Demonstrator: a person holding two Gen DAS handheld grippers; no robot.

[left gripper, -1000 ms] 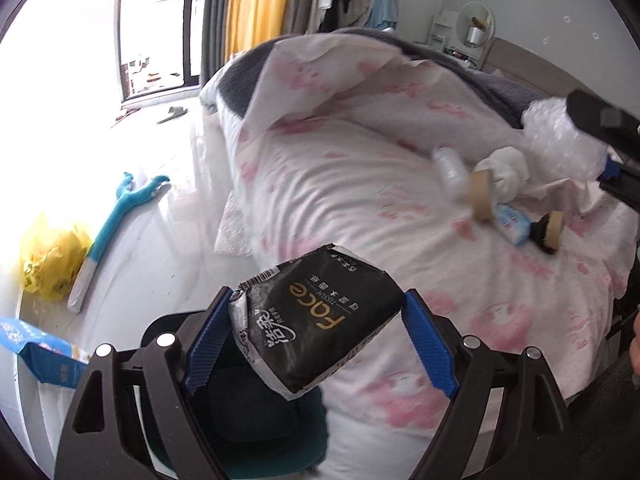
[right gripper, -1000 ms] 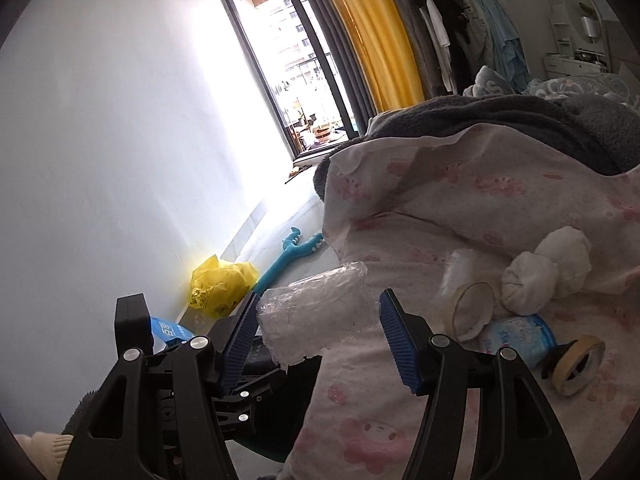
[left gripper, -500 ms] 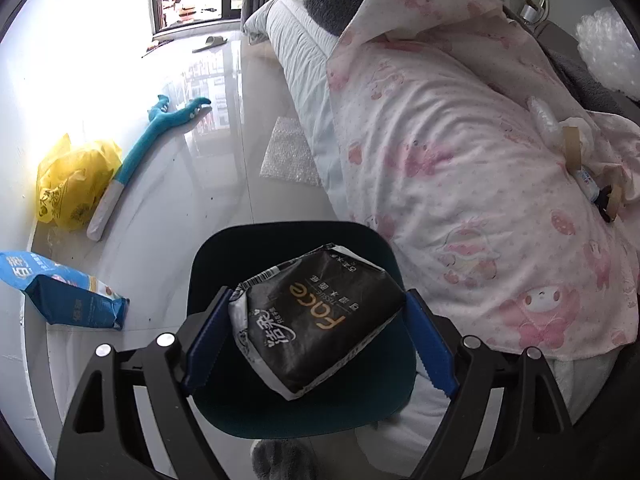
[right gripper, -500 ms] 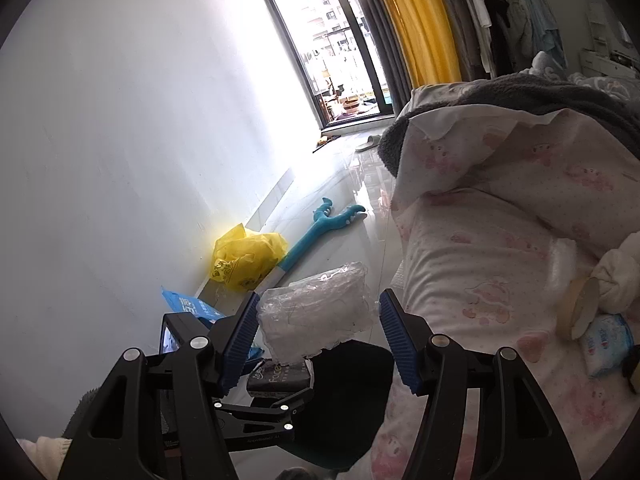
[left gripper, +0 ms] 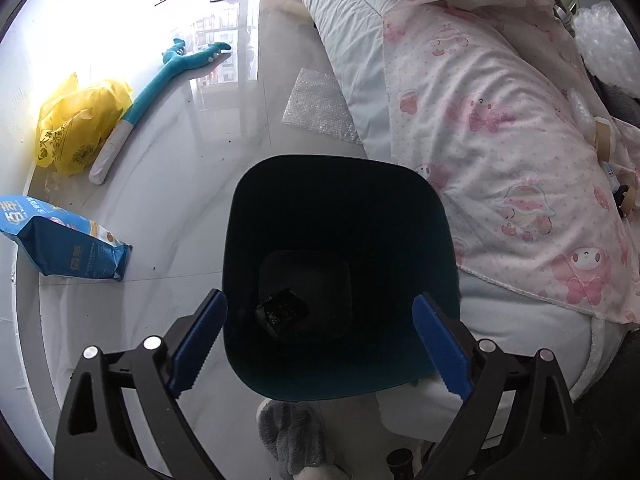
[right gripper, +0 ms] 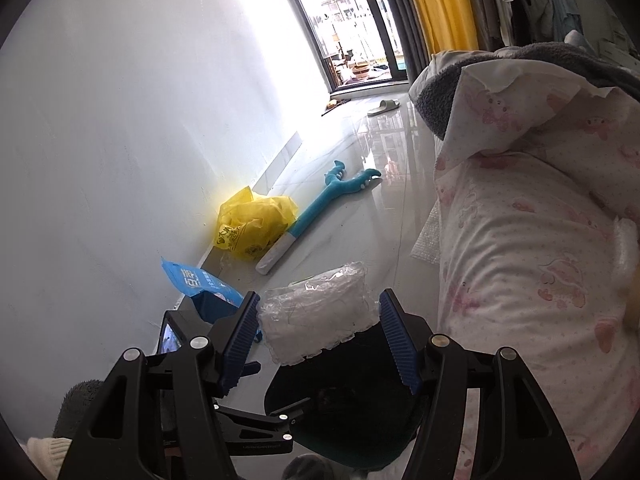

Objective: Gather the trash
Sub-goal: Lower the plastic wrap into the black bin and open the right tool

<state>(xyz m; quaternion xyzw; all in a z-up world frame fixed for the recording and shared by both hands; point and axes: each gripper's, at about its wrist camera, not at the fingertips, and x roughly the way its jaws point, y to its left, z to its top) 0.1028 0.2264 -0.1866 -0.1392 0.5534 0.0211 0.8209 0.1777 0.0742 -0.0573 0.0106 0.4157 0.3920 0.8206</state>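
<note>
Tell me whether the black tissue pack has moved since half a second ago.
Yes. The black tissue pack left the open left gripper and now lies at the bottom of the bin.

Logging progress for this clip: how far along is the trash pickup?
Done: the black packet lies at the bottom of the bin, and the left gripper is open above it. In hand: the right gripper is shut on a clear wrap beside the bin, not yet dropped. Left: tape rolls and other bits on the bed, bubble wrap, a blue bag and a yellow bag on the floor.
</note>
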